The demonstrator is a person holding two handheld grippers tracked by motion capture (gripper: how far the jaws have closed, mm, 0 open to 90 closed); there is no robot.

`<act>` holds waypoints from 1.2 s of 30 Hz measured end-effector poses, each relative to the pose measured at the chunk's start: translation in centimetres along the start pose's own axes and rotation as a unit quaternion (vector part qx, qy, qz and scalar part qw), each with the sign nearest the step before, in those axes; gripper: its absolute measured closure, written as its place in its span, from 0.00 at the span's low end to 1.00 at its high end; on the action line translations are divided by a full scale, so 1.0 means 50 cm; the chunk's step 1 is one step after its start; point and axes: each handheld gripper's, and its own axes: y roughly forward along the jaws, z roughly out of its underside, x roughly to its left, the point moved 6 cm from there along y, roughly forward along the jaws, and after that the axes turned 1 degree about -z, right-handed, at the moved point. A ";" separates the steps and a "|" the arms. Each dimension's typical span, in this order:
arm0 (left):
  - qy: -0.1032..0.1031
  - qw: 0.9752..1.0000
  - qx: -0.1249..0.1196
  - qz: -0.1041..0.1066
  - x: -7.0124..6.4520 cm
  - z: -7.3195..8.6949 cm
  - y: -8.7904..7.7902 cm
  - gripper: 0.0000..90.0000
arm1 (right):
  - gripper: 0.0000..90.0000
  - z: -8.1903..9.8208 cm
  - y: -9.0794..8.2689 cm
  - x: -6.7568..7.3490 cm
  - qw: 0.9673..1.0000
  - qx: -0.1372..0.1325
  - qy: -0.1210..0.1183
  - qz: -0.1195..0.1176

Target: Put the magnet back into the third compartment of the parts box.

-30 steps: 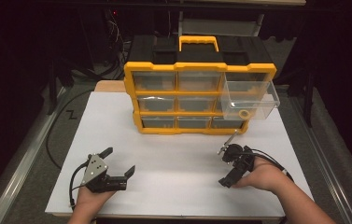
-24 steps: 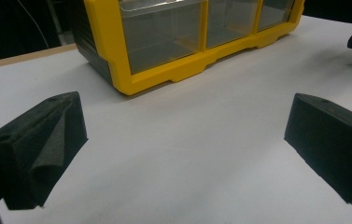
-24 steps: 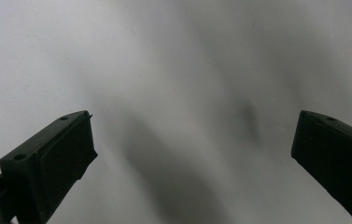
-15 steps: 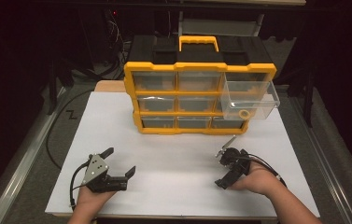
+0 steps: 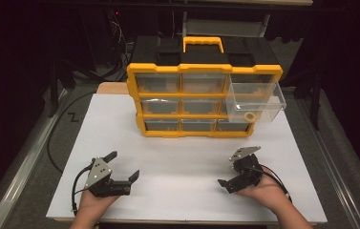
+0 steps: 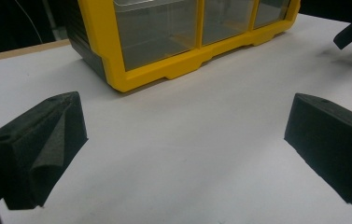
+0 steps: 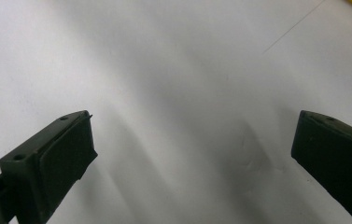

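Yellow organizer [image 5: 204, 102] well beyond right gripper [image 5: 238, 168], jaws apart, empty

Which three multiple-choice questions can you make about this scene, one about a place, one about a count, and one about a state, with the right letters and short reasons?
1. Where does the small yellow ring lie?
A. On the white board
B. In the pulled-out clear drawer
C. Between the jaws of the left gripper

2. How many drawer fronts does the yellow organizer show, counting the open one?
A. Six
B. Nine
C. Twelve

3. How do the jaws of the right gripper stand?
A. Wide apart, holding nothing
B. Closed on the ring
C. Closed on a drawer handle

Answers:
1 B: the high view shows the ring through the front wall of the drawer that sticks out on the right.
2 B: there are three rows of three.
3 A: the right gripper view shows bare white surface between the two jaws.
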 end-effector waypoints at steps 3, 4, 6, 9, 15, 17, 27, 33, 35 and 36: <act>-0.003 1.000 -0.002 0.000 0.001 -0.001 0.000 0.00 | 0.01 0.003 -0.007 -0.002 0.999 -0.038 0.012 0.000; -0.004 1.000 -0.002 0.000 0.002 -0.001 0.000 0.00 | 0.01 0.004 -0.011 -0.002 0.999 -0.049 0.016 0.001; -0.006 1.000 -0.002 0.001 0.002 -0.001 0.000 0.00 | 0.01 0.003 -0.020 -0.003 0.996 -0.082 0.026 0.000; -0.007 1.000 -0.002 0.000 0.002 -0.001 0.001 0.00 | 0.01 0.002 -0.033 -0.006 0.991 -0.126 0.038 0.002; -0.009 1.000 -0.001 0.000 0.003 -0.001 0.001 0.00 | 0.01 0.004 -0.064 -0.019 0.971 -0.229 0.068 0.016; -0.011 1.000 -0.001 0.000 0.004 -0.001 0.002 0.00 | 0.01 0.007 -0.075 -0.023 0.961 -0.263 0.079 0.020; -0.021 1.000 0.014 0.000 0.001 0.003 0.009 0.00 | 0.01 0.046 -0.083 -0.025 0.945 -0.306 0.105 0.041; -0.024 1.000 0.018 -0.005 0.004 0.006 0.008 0.00 | 0.01 0.045 -0.075 -0.024 0.949 -0.297 0.095 0.053; -0.015 1.000 0.025 -0.007 0.002 0.008 0.011 0.00 | 0.01 0.048 -0.072 -0.026 0.950 -0.292 0.090 0.058; -0.012 1.000 0.027 -0.007 0.001 0.009 0.012 0.00 | 0.01 0.049 -0.072 -0.028 0.950 -0.291 0.092 0.059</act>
